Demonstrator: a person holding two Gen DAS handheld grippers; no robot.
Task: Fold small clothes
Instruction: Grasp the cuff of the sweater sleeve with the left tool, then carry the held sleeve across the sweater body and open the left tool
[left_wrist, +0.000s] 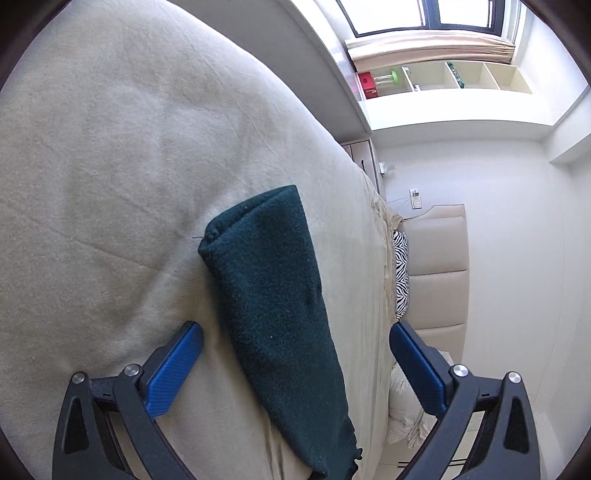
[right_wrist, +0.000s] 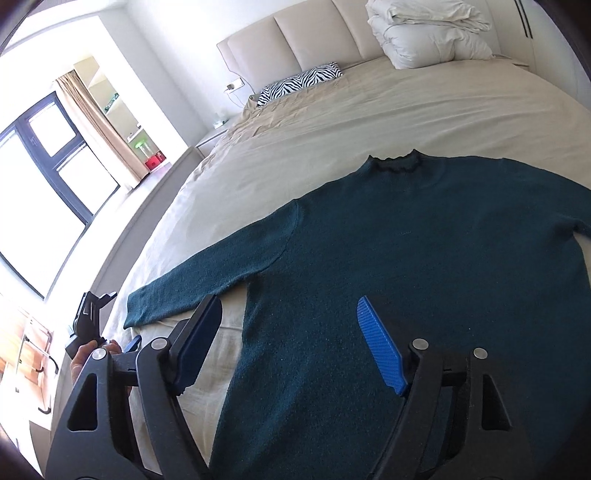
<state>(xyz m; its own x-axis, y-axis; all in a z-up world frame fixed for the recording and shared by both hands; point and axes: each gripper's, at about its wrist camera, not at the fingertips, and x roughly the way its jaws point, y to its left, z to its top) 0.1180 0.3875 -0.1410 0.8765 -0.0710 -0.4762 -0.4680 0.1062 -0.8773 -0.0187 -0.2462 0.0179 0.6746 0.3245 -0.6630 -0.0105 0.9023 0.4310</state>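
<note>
Dark green knit sweater (right_wrist: 424, 266) flat on beige bed (right_wrist: 332, 122), sleeve toward its window-side edge. Left gripper (left_wrist: 295, 332) wide, straddling sleeve; right gripper (right_wrist: 290, 308) parted over hem. Pinch cuff squarely first.

sweater (right_wrist: 406, 277) hem and right sleeve cut off — shelf items (left_wrist: 373, 83) too small

The sweater (right_wrist: 424, 266) lies flat on the bed (right_wrist: 332, 122), collar toward the headboard (right_wrist: 288, 37). One sleeve (right_wrist: 207, 280) extends left. Pillows (right_wrist: 424, 33) apparently rest behind.
</note>
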